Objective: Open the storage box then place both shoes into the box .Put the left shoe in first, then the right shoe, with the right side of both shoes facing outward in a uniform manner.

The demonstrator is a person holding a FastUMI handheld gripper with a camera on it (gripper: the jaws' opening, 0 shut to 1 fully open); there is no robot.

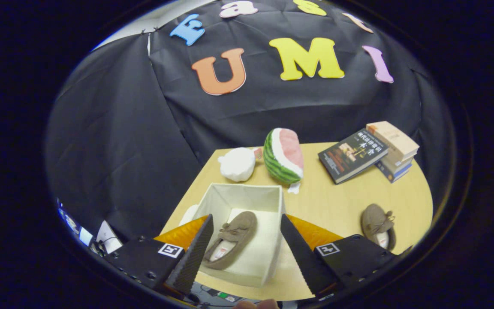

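My fingers (245, 246) are spread wide and hold nothing, hanging over the open storage box (268, 199), where one brown shoe (232, 238) already lies. The other shoe (378, 225) sits on the counter (337, 201), off to the right past the box. I should swing over and pinch it by its sides. My fingers hide the box's near corners, and I can't tell which way the shoe's toe points.

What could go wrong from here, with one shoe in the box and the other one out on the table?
The tongs hang open above the box, so dropping straight down could knock its thin wall. The shoe in the box lies diagonally across the floor, which may leave little room for the second. The second shoe sits near the table edge; a clumsy grab might push it off.
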